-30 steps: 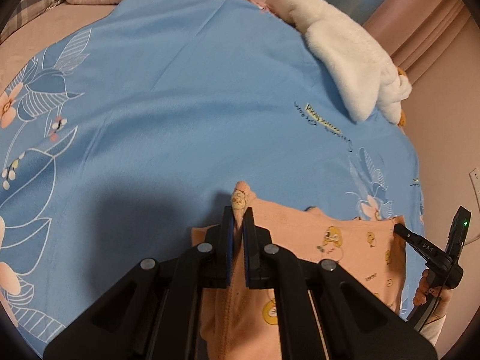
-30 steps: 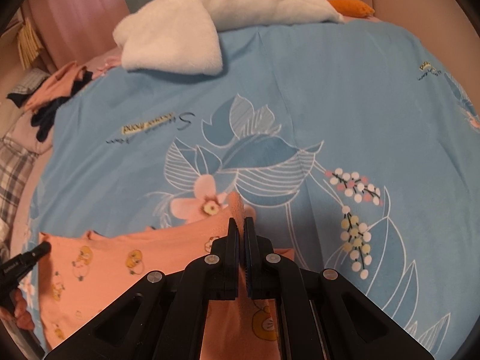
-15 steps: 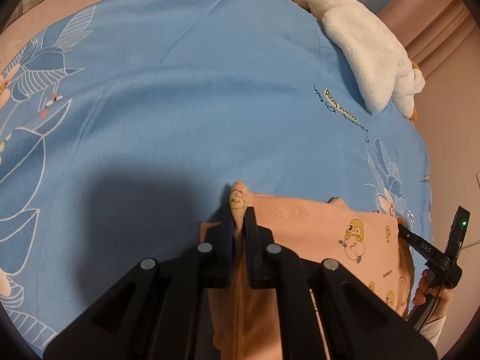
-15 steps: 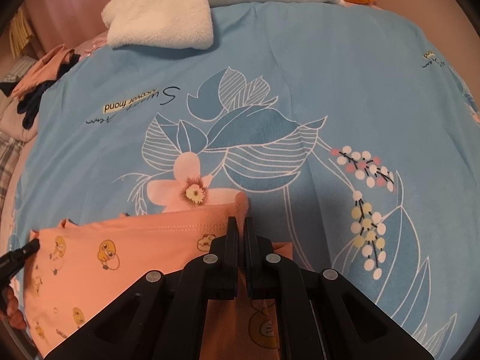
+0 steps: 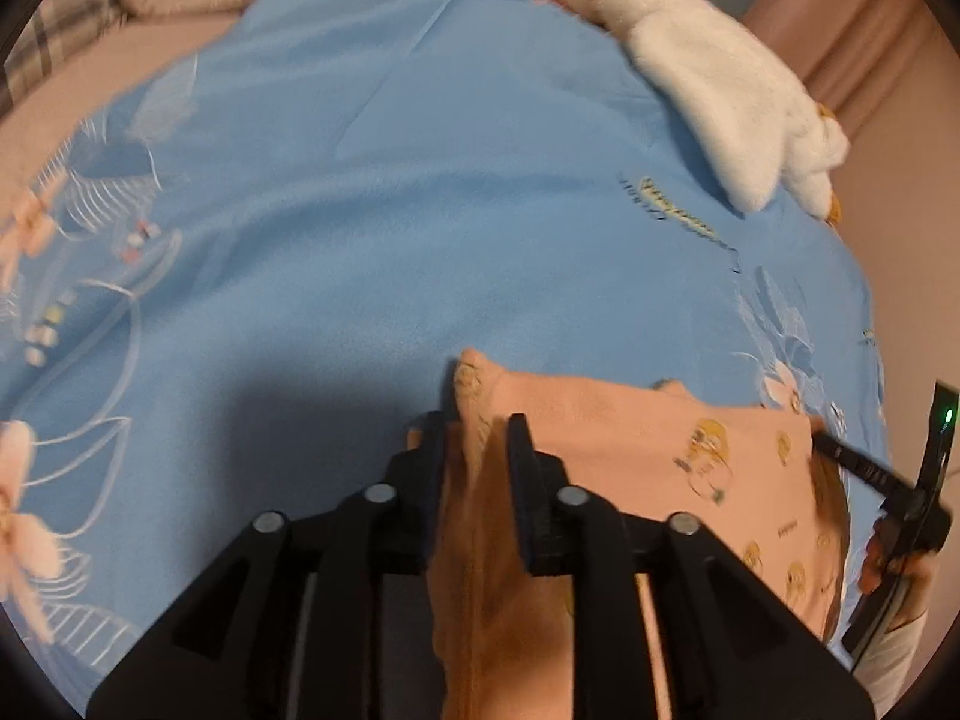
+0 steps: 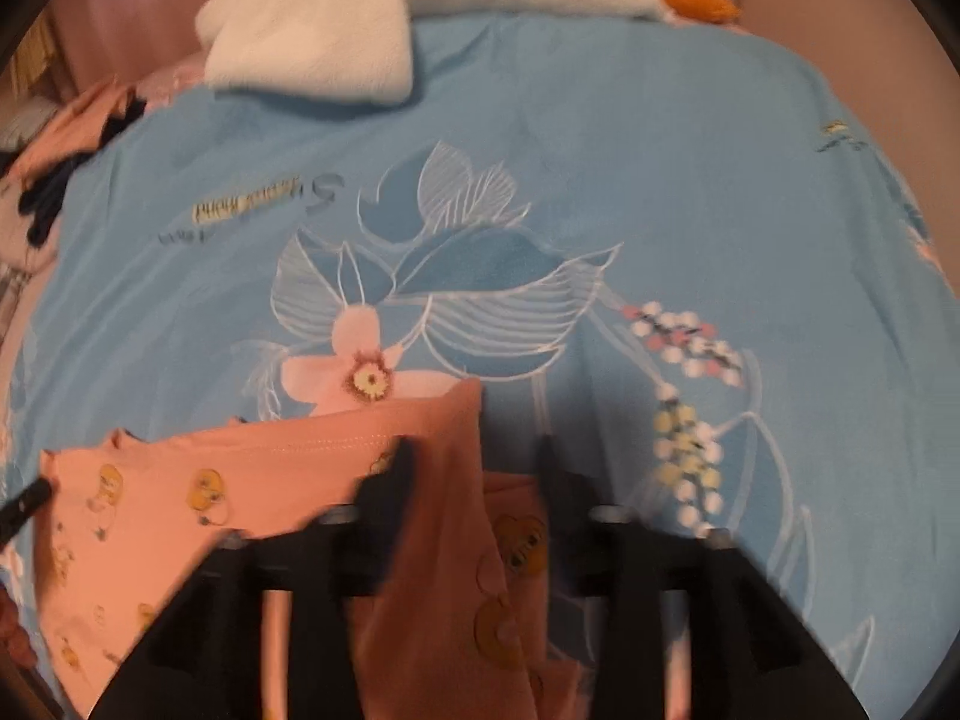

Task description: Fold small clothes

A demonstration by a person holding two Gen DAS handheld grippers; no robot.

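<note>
The left gripper (image 5: 477,438) has just been opening: its 2 jaws stand apart with a raised corner of the orange garment (image 5: 648,438) between them, no longer pinched. The right gripper (image 6: 474,459) has also just been opening, wider, and the garment's other corner lies loose between its jaws. The garment lies folded flat on the blue sheet (image 6: 600,180), at its near edge. Farther off, a white blanket (image 6: 336,30) lies on the sheet's far end.
</note>
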